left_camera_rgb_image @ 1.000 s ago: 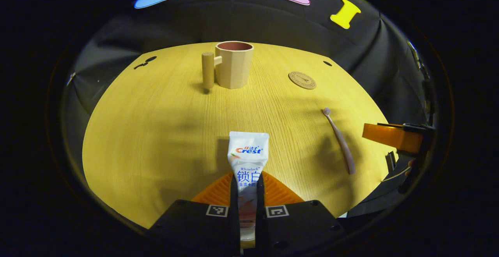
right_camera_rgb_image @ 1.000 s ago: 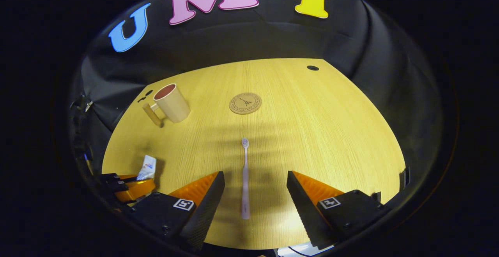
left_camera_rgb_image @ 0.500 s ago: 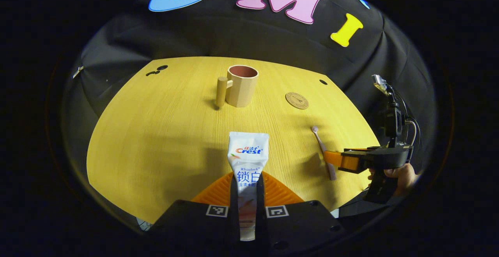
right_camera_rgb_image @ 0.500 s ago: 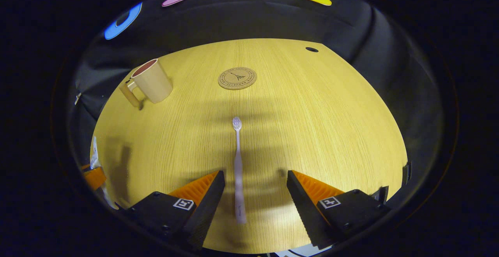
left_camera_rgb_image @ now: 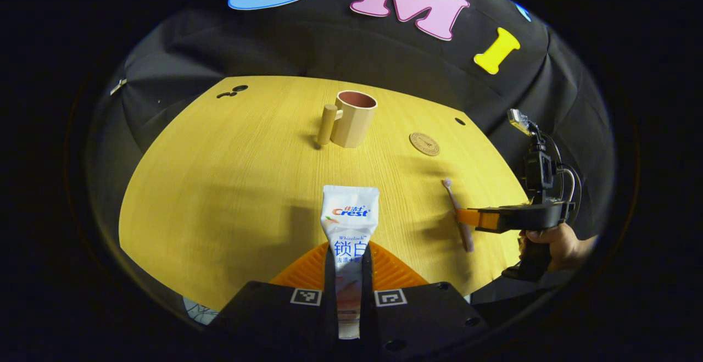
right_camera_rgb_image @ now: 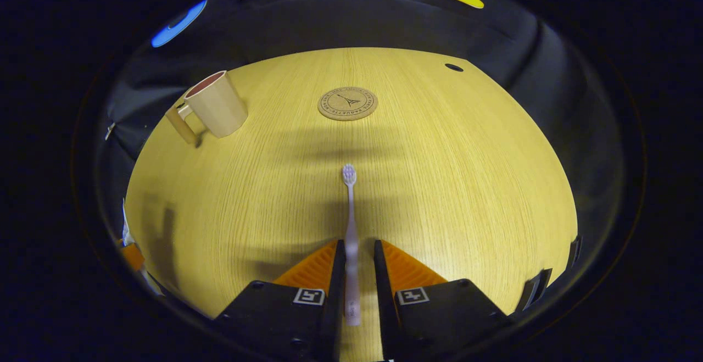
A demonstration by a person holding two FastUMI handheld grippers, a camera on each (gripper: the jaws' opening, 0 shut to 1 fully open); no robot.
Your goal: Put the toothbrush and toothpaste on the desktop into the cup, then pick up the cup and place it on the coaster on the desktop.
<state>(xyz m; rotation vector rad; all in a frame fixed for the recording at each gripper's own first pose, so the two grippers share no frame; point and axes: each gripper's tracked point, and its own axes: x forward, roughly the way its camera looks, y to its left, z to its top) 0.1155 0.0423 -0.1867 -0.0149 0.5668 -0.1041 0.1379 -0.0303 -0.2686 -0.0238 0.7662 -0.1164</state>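
My left gripper (left_camera_rgb_image: 349,274) is shut on the white toothpaste tube (left_camera_rgb_image: 350,216), which sticks forward above the table. My right gripper (right_camera_rgb_image: 360,274) straddles the handle of the pale pink toothbrush (right_camera_rgb_image: 350,213), which lies flat on the wood. Its jaws are almost together: the left finger is against the handle and a sliver of table shows on the other side. In the left gripper view the right gripper (left_camera_rgb_image: 467,218) sits over the toothbrush (left_camera_rgb_image: 451,197). The beige cup (left_camera_rgb_image: 354,127) (right_camera_rgb_image: 217,105) stands upright at the back. The round coaster (left_camera_rgb_image: 424,144) (right_camera_rgb_image: 347,103) lies to its right.
The yellow wooden table (left_camera_rgb_image: 230,175) (right_camera_rgb_image: 467,175) has small holes near its far corners (left_camera_rgb_image: 459,121) (right_camera_rgb_image: 453,67). A hand (left_camera_rgb_image: 554,238) holds the right gripper at the table's right edge. Black cloth walls surround the table.
My right gripper's fingers have closed from wide apart to a narrow slit around the toothbrush handle. My left gripper has kept hold of the toothpaste and drawn back a little from the cup.
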